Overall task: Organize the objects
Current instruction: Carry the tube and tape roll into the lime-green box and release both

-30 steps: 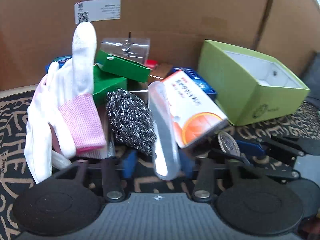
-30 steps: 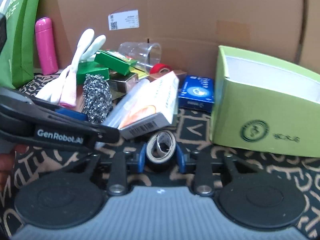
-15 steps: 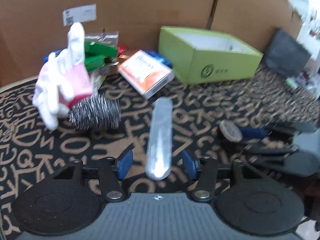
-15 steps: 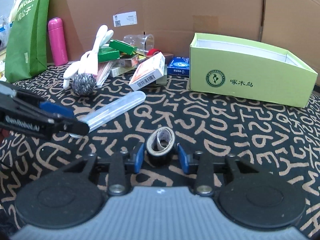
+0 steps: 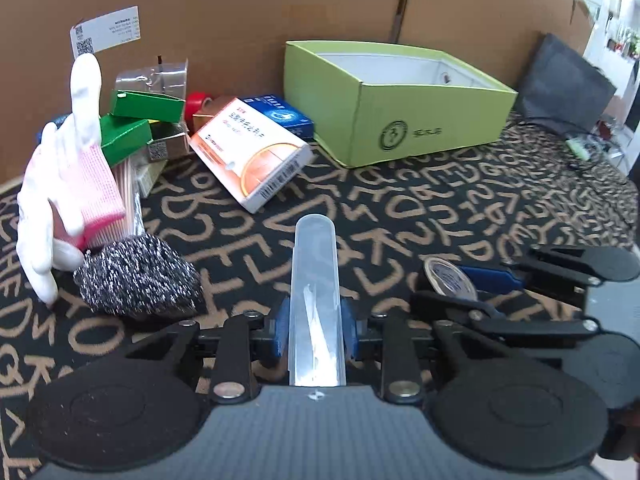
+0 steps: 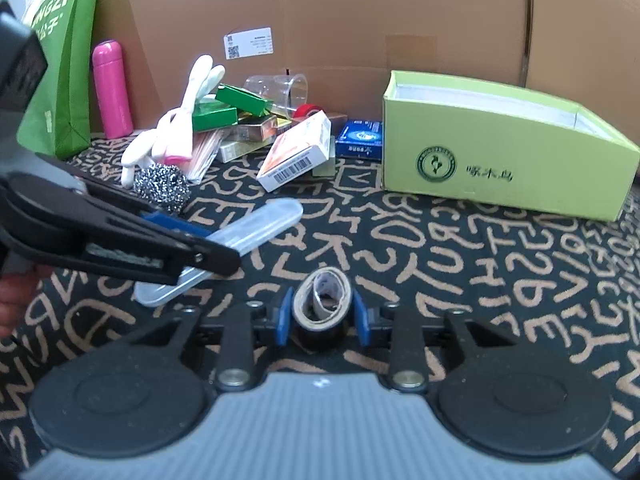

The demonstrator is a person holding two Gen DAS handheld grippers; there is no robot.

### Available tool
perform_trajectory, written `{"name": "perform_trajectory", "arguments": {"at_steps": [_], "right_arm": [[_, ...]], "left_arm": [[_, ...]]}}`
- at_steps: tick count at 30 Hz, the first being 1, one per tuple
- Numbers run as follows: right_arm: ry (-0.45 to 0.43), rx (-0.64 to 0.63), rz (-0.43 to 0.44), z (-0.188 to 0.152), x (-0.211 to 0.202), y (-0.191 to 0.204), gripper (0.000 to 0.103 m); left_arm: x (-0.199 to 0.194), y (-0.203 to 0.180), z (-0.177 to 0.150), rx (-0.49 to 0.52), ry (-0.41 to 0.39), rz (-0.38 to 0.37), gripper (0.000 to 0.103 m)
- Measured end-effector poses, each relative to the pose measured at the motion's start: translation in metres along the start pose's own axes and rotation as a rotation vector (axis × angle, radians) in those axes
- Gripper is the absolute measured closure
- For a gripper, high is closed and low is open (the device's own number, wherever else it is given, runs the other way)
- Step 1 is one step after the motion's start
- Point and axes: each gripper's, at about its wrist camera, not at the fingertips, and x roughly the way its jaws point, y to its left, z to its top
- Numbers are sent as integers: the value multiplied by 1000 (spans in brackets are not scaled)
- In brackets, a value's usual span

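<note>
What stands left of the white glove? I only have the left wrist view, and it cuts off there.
Observer: A pink flask stands upright against the cardboard wall, with a green paper bag on its far side from the glove.
Operator: Is the tape roll seated squarely in the right gripper?
Observer: Yes. It sits between both blue pads, hole facing up and squashed oval, and the jaws are closing on it.

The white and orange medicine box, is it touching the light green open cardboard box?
Apart. The left wrist view shows patterned mat between the medicine box and the green box.
</note>
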Motion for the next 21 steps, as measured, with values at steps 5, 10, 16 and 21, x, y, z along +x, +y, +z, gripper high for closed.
{"name": "perform_trajectory", "arguments": {"at_steps": [5, 10, 16, 21], "right_arm": [[-81, 20, -1, 18, -21, -16, 72], [-215, -45, -90, 68, -40, -39, 72], [-234, -107, -230, 131, -4, -84, 72], [-105, -45, -232, 155, 57, -132, 72]], "left_arm": [[-30, -14, 32, -4, -105, -86, 75], [-48, -38, 96, 57, -255, -126, 74], [11, -56, 176, 50, -230, -92, 75], [86, -62, 217, 46, -100, -91, 75]]}}
